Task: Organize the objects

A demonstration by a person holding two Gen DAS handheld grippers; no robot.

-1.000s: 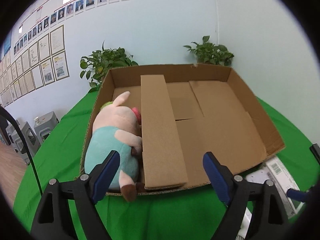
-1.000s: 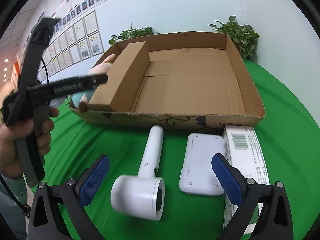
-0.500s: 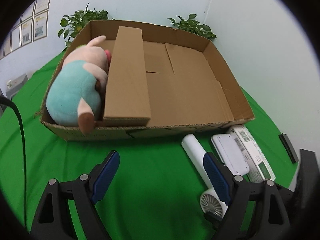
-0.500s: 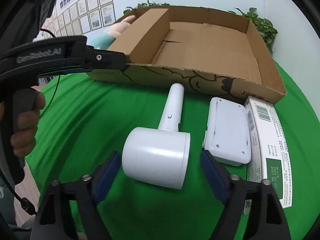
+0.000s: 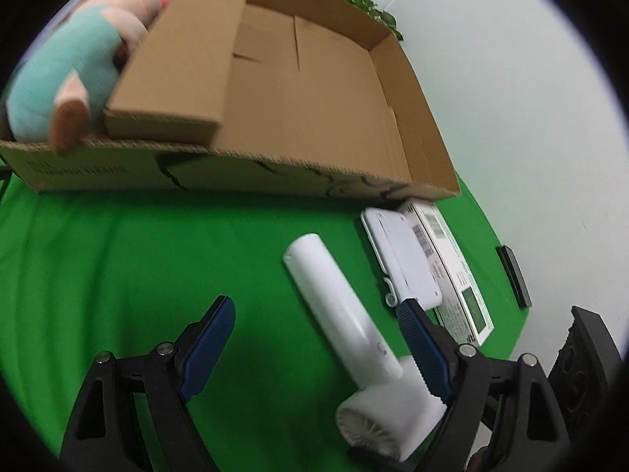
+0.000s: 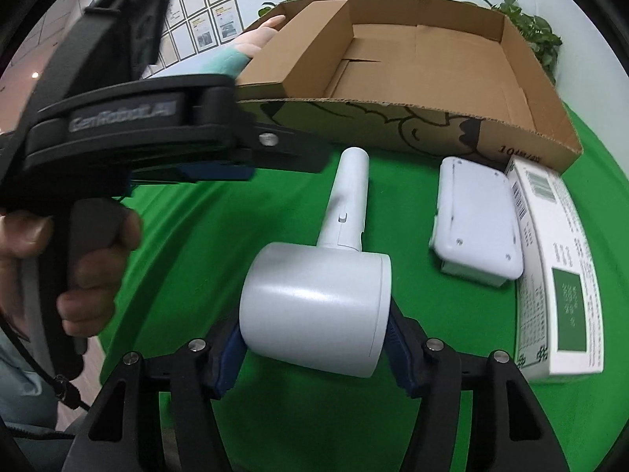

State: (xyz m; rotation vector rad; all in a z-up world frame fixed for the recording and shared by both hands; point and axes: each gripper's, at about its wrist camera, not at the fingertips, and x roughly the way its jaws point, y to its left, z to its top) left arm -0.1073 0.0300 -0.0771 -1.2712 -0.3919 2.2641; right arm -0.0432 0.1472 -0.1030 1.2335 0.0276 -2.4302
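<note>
Right wrist view: right gripper (image 6: 314,348) jaws clamp the white hair dryer (image 6: 318,306) barrel, just in front of the cardboard box (image 6: 412,126); left gripper (image 5: 314,338) spread wide, holding nothing.

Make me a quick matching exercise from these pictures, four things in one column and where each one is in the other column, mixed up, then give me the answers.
Things:
1. plush toy
2. white hair dryer
3. flat white device
4. printed white carton

Places:
A. farthest right on the green cloth
B. in the cardboard box, left compartment
C. head between the right gripper fingers
D. on the cloth between hair dryer and carton

Pairs: 1-B, 2-C, 3-D, 4-A
</note>
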